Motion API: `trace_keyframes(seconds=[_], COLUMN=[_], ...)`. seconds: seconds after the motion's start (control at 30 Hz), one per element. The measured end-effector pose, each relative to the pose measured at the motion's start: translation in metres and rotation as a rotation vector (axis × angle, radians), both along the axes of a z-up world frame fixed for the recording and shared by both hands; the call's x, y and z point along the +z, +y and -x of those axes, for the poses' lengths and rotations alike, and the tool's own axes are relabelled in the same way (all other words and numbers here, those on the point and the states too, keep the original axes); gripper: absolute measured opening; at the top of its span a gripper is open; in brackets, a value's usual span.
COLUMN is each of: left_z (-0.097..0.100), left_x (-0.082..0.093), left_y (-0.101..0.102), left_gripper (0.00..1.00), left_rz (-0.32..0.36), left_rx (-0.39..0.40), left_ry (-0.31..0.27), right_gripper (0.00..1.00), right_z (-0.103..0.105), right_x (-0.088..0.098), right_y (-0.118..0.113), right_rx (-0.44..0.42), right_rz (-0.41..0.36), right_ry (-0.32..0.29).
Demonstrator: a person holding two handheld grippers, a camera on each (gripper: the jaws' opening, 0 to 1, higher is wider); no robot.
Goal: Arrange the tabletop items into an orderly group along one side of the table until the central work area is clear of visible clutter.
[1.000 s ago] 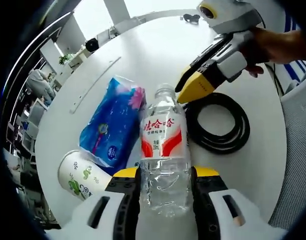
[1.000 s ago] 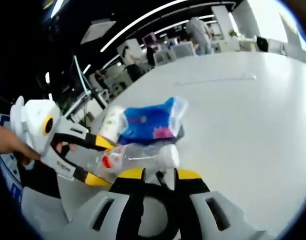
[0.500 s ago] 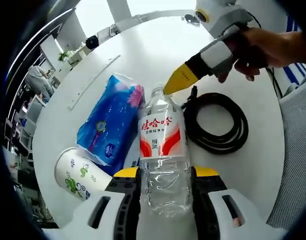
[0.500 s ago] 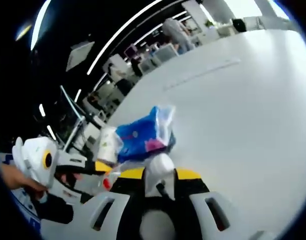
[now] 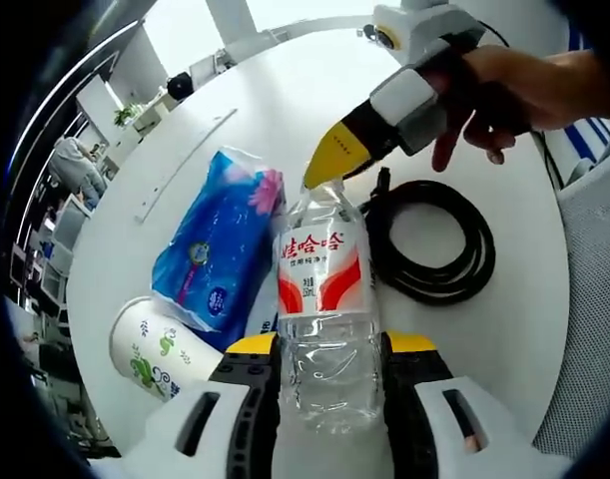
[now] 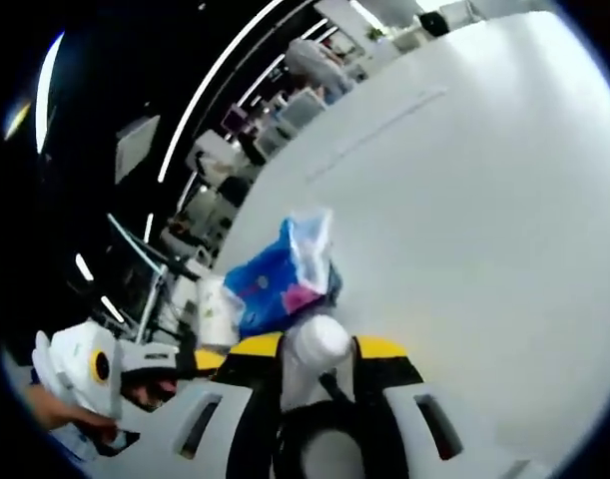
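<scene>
both my grippers on the water bottle [image 5: 324,299]
left gripper [image 5: 326,349] clamps its body; right gripper [image 6: 319,349] straddles the cap [image 6: 319,341], grip unclear.

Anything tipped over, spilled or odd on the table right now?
The clear plastic water bottle with the red-and-white label lies on its side, its base between the left gripper jaws, and the printed paper cup is tipped over beside the blue tissue pack. No spill visible.
</scene>
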State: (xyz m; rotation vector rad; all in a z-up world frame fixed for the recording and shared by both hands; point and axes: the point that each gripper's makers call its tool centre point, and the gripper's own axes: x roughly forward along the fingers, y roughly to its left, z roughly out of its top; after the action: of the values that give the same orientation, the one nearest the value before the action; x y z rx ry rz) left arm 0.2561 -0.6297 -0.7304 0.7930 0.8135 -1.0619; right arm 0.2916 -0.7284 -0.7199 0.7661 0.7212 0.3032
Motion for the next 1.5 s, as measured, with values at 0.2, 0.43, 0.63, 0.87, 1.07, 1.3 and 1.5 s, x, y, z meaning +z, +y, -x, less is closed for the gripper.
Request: trace_keyframes(seconds=[0.2, 0.43, 0.63, 0.87, 1.07, 1.3, 1.5], left_z=[0.000, 0.001, 0.003, 0.006, 0.007, 0.009, 0.009], left_x=[0.001, 0.000, -0.001, 0.001, 0.003, 0.009, 0.011], left_y=[0.000, 0.000, 0.000, -0.003, -0.007, -0.008, -0.004], left_gripper=[0.38, 0.39, 0.39, 0.39, 0.38, 0.37, 0.38], left_rz=[0.012, 0.014, 0.011, 0.047, 0.071, 0.136, 0.176], left_rx=[-0.001, 0.001, -0.003, 0.014, 0.051, 0.101, 0.147], left_ry=[0.002, 0.006, -0.003, -0.002, -0.018, -0.034, -0.048], right_gripper=[0.29, 0.23, 0.20, 0.19, 0.19, 0.19, 0.19], right_z=[-0.004, -0.006, -0.005, -0.003, -0.004, -0.005, -0.006], right_x=[-0.003, -0.007, -0.004, 0.007, 0.018, 0.039, 0.059], right_y=[0.006, 0.001, 0.002, 0.001, -0.002, 0.002, 0.012], right_rx=[-0.019, -0.060, -0.059, -0.038, -0.018, 0.051, 0.128], right_rz=[-0.047, -0.110, -0.127, -0.083, -0.038, 0.061, 0.162], right_ry=[0.036, 0.080, 0.059, -0.003, -0.045, -0.130, -0.214])
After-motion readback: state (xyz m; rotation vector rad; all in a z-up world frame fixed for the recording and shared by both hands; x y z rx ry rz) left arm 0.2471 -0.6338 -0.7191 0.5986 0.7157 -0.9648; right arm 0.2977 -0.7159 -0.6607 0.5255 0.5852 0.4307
